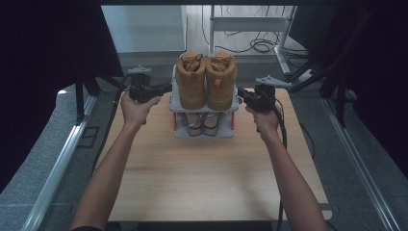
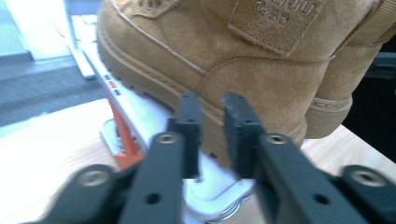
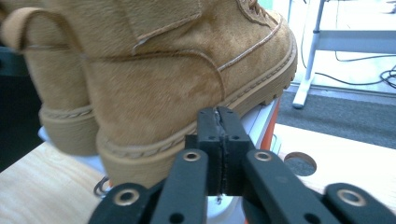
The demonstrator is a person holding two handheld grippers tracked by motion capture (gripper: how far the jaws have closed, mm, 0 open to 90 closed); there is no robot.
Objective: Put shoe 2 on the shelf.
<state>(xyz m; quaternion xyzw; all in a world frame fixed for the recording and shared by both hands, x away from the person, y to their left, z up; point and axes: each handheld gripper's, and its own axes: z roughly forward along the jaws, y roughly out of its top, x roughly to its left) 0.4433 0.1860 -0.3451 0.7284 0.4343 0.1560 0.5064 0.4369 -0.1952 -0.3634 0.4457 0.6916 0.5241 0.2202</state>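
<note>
1. Your left gripper [image 1: 163, 88] sits at the left edge of the rack [image 1: 204, 107], level with its top shelf, its jaws pointing in at the left boot [image 1: 191, 79].
2. In the left gripper view its jaws stand a little apart with nothing pinched; the boot's [image 2: 243, 60] heel side lies just beyond the tips.
3. Your right gripper [image 1: 244, 95] sits at the rack's right edge, aimed at the right boot [image 1: 221, 79].
4. In the right gripper view its jaws are pressed together on nothing, their tips close before the boot's [image 3: 154, 79] sole.
5. The two boots stand upright side by side on the rack's top shelf, heels towards you.
6. The rack stands on the bench [image 1: 211, 178], towards its far edge; a pair of sandals [image 1: 203, 122] lies on its lower shelf.
7. Your hands [image 1: 137, 109] hold the grippers level, one on each side of the rack.
</note>
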